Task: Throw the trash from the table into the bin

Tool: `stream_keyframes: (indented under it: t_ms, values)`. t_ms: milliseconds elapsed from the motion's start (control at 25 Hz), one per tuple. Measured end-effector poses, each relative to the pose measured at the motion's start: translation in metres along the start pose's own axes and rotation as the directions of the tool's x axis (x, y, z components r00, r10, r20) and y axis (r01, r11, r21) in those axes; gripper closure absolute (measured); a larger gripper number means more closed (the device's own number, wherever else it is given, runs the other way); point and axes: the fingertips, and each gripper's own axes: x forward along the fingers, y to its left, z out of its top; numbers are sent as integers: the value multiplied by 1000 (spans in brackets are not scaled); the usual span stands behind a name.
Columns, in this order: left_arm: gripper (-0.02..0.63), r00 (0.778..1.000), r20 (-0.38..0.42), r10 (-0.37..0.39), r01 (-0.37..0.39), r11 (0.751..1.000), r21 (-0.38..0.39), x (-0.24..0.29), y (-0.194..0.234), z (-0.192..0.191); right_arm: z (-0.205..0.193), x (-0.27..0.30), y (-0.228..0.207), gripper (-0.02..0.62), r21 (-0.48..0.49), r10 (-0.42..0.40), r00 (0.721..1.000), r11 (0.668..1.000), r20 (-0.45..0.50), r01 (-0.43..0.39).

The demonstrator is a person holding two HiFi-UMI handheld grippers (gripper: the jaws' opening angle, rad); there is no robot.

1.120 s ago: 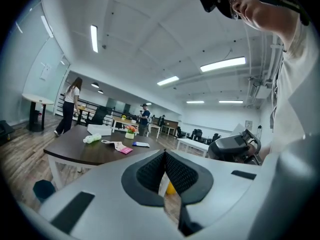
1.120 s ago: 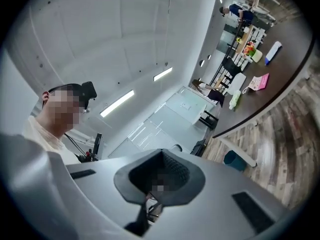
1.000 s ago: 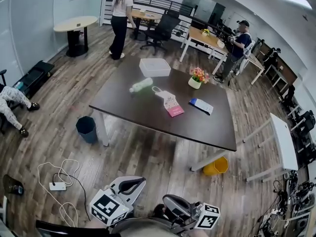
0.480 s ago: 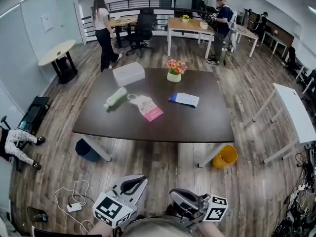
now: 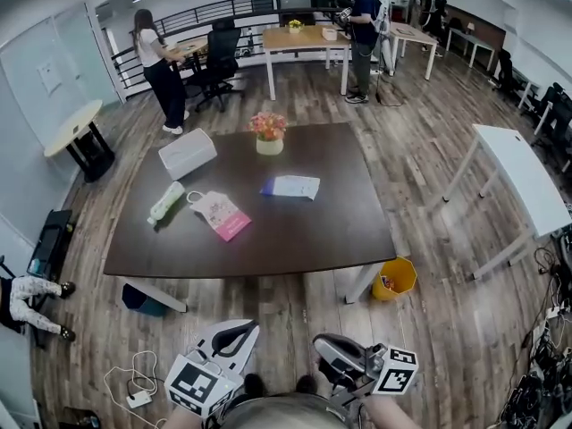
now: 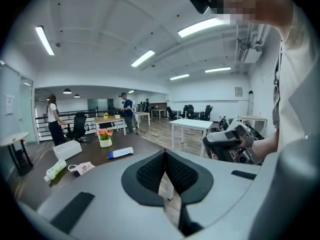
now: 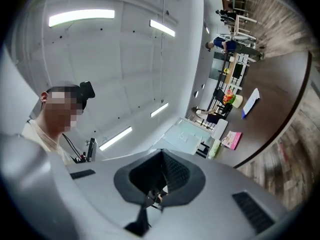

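Trash lies on the dark table [image 5: 295, 244]: a green-white bottle [image 5: 166, 201], a pink packet [image 5: 221, 214] and a blue-white paper [image 5: 291, 186]. The left gripper view shows the same bottle [image 6: 55, 170], packet [image 6: 82, 167] and paper [image 6: 120, 153] far ahead. A yellow bin [image 5: 394, 278] stands on the floor by the table's near right leg. A dark bin [image 5: 143, 300] sits under the near left corner. My left gripper [image 5: 231, 333] and right gripper [image 5: 331, 351] hang low in the head view, well short of the table. Both are shut and hold nothing.
A white box [image 5: 188, 153] and a flower pot [image 5: 268, 132] stand at the table's far side. A cable with a power strip [image 5: 137, 399] lies on the floor at my left. A white desk [image 5: 518, 181] is at the right. Two people [image 5: 161, 70] stand far back.
The head view has swung round the table: the table slid from the right toward the centre-left and the yellow bin came nearer. Both grippers stayed shut and empty at the bottom edge.
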Motion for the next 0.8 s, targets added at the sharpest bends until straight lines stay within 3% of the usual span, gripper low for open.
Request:
stream_keyframes:
  t_ms: [200, 440, 800]
  values:
    - [594, 1000, 13, -24, 24, 999, -31, 22, 16, 6, 26, -2, -19, 586, -6, -48, 998, 999, 50, 49]
    - [594, 998, 36, -55, 57, 996, -65, 38, 73, -2, 37, 33, -39, 586, -44, -111, 992, 993, 60, 113]
    - [594, 995, 70, -77, 84, 990, -114, 9, 221, -23, 4, 187, -67, 586, -104, -164, 986, 981, -13, 162]
